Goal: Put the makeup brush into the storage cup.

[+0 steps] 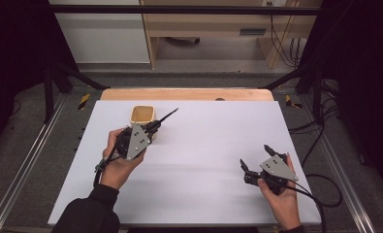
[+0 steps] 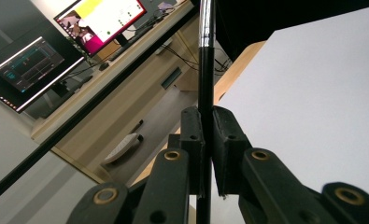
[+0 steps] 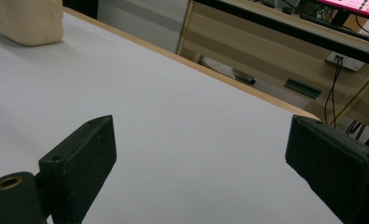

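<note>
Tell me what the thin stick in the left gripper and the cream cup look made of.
The stick looks like glossy black plastic or lacquered wood with a shiny metal band, perhaps a brush or pen. The cup looks like matte cream plastic or ceramic: soft rounded corners, no glare.

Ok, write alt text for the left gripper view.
The left gripper is clamped shut on a thin black pen that runs straight up the frame. To the right lies the white table; to the left, a wooden desk with two lit monitors.
</note>
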Tool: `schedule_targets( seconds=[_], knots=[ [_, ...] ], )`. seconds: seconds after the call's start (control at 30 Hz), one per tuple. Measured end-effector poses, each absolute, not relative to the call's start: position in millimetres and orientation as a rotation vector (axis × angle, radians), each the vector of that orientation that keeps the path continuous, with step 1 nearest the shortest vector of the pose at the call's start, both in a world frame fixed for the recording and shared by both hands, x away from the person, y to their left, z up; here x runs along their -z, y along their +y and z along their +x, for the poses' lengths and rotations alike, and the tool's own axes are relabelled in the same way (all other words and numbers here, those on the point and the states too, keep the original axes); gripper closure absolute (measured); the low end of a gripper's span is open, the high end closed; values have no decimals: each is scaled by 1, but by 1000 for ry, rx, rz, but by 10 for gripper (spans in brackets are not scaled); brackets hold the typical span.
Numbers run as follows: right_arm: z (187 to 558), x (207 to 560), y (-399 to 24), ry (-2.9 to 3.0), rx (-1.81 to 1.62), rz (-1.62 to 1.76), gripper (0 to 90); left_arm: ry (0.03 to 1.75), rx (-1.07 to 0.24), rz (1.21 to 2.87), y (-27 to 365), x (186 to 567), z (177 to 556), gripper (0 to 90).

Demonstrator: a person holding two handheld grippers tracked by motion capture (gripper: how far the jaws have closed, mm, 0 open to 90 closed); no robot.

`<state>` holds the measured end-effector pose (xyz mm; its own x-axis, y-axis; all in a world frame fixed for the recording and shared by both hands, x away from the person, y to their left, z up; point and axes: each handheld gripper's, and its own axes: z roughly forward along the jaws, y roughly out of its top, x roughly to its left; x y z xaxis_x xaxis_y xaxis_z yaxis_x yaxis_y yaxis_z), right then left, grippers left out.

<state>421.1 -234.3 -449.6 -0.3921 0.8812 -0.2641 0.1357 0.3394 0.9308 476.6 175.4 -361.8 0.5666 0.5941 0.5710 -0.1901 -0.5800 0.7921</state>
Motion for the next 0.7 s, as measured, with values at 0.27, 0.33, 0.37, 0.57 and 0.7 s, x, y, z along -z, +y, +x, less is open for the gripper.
schedule_targets(
  seconds=[0.27, 0.33, 0.37, 0.57, 0.7],
  knots=[
    [419, 454, -244, 1751, -1188, 915, 83, 366, -1108, 1880, 178, 355, 482, 838],
    [419, 454, -244, 1755, -1209, 919, 81, 375, -1101, 1874, 178, 354, 484, 838],
    [419, 454, -244, 1759, -1226, 914, 79, 383, -1097, 1870, 178, 353, 485, 838],
    [418, 455, -244, 1782, -1328, 900, 89, 441, -1068, 1836, 182, 352, 491, 838],
    [419, 457, -246, 1769, -1376, 901, 78, 465, -1061, 1820, 185, 352, 495, 838]
  ],
)
